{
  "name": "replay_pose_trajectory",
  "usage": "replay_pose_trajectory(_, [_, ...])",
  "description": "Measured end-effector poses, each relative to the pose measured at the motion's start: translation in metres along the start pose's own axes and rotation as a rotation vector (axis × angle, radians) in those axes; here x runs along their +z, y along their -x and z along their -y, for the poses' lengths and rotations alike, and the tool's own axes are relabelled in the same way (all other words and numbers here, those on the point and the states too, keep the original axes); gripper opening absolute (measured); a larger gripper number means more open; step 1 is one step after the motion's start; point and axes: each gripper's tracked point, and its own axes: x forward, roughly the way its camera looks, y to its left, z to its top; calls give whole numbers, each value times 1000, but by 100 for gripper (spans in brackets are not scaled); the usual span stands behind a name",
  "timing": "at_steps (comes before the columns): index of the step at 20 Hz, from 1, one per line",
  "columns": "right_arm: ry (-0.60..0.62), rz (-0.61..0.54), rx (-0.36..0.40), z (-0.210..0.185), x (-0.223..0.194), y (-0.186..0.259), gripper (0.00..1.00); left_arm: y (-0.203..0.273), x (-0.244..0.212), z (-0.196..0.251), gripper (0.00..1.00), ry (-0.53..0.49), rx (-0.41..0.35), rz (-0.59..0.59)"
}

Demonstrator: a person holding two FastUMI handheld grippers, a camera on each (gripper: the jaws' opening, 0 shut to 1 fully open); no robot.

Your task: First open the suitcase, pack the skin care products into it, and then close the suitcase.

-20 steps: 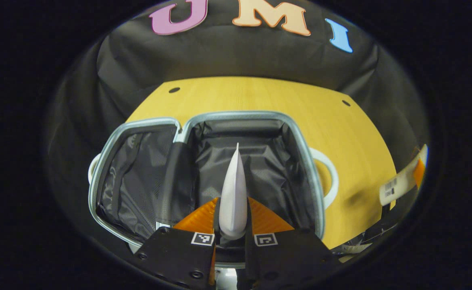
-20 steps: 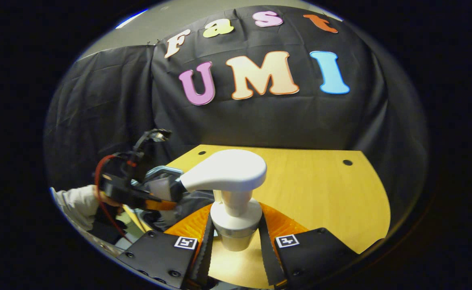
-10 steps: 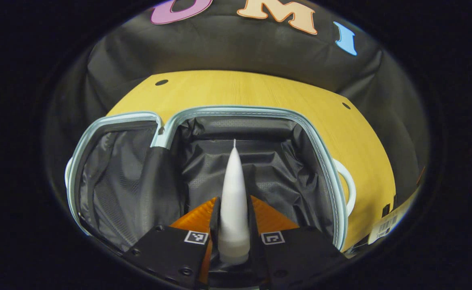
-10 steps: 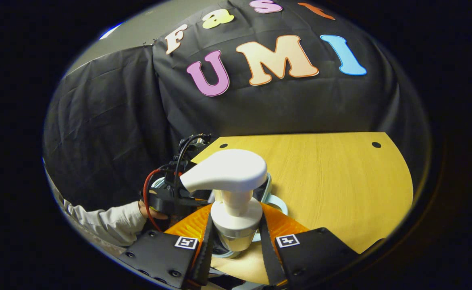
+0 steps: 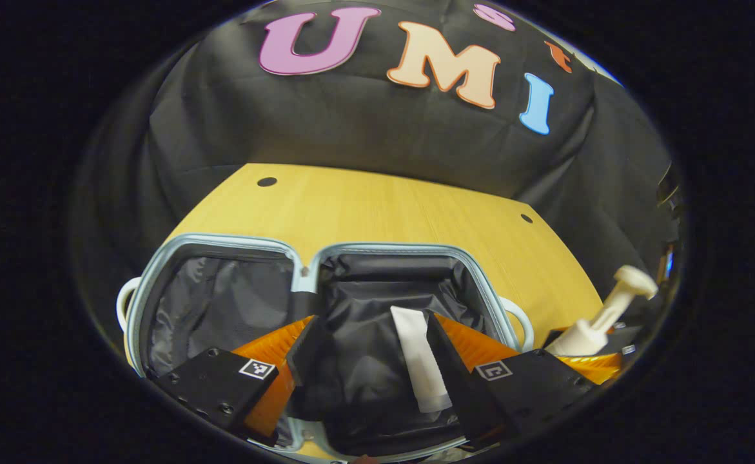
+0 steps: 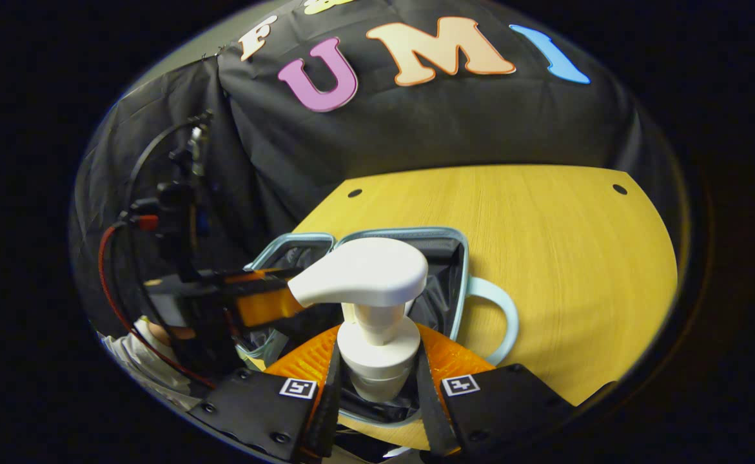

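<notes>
Lying wide open on the yellow wooden surface [image 5: 377, 200], the suitcase [image 5: 300, 270] shows two halves side by side. Its rim is pale blue and smooth, and the inside is lined with thin, shiny black cloth full of wrinkles. A round pale blue handle [image 6: 496, 316] loops out from its side.

The left tool [image 5: 364, 361] hangs over the near half of the suitcase. Its two orange ribbed fingers [image 5: 267, 348] are spread far apart and hold nothing. A small white tube [image 5: 419, 361], flat and thin at one end, lies on the black lining between the fingers, close by the finger on the right of the left gripper view. I cannot tell if it touches that finger.

The right tool [image 6: 377, 380] is closed on a white pump bottle [image 6: 377, 348]. Both orange ribbed fingers press on the round collar just under the pump. The pump head [image 6: 361, 270] is smooth and wide, with a long spout that points to the left in the right gripper view. The bottle is held upright over the edge of the open suitcase.

In the right gripper view, the left tool shows at the left with a red cable [image 6: 109, 283] and black wires, and a hand [image 6: 158, 332] in a light grey sleeve [image 6: 129, 354] holds it.
</notes>
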Motion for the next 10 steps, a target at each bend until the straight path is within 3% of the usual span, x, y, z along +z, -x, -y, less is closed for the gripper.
replay_pose_trajectory(5, [41,-97,-78,7,-20,-36,56,37,11,-69,96,48,111,57])
replay_pose_trajectory(10, [50,-53,-172,23,-4,-54,58,71,4,-148,96,152,260,89])
